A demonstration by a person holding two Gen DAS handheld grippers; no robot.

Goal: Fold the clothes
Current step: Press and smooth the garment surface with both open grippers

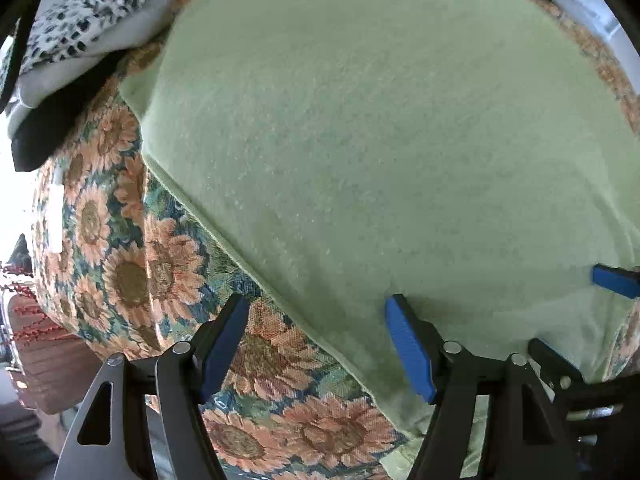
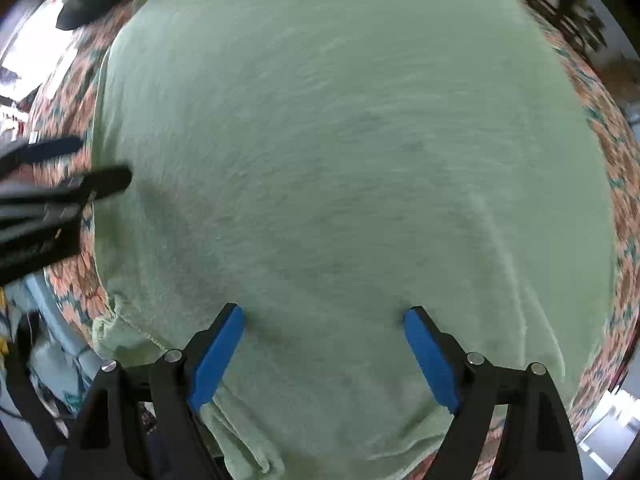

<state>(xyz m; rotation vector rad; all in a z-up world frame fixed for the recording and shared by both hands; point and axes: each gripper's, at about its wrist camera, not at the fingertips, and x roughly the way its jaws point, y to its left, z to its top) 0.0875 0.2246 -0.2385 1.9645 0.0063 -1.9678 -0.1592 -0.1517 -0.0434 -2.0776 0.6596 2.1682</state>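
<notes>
Looking down along both pairs of tongs, we see the pale green garment [image 1: 380, 128] spread nearly flat on the counter, over a sunflower-print cloth [image 1: 132, 264]. A heap of other clothes [image 1: 80, 40], spotted and dark, sits near the far left corner, well apart from our work.

Our left tongs [image 1: 316, 344] stand spread, straddling the garment's left edge — one finger over the green fabric, the other over the sunflower print — and pinch nothing. Our right tongs [image 2: 324, 352] are also spread wide, both fingers above the green cloth near its near edge, nothing between them. The right view is blurred, so we cannot tell whether the pads brush the fabric.

The garment looks smoothed and ready for its next fold, we judge. The risks from here: closing the left tongs where they hang could catch the sunflower cloth along with the green hem and drag both. The near left corner is bunched — gripping there may lock in a crease. And lifting the two sides unevenly would skew the fold line, since soft fabric slumps wherever it goes unsupported.
</notes>
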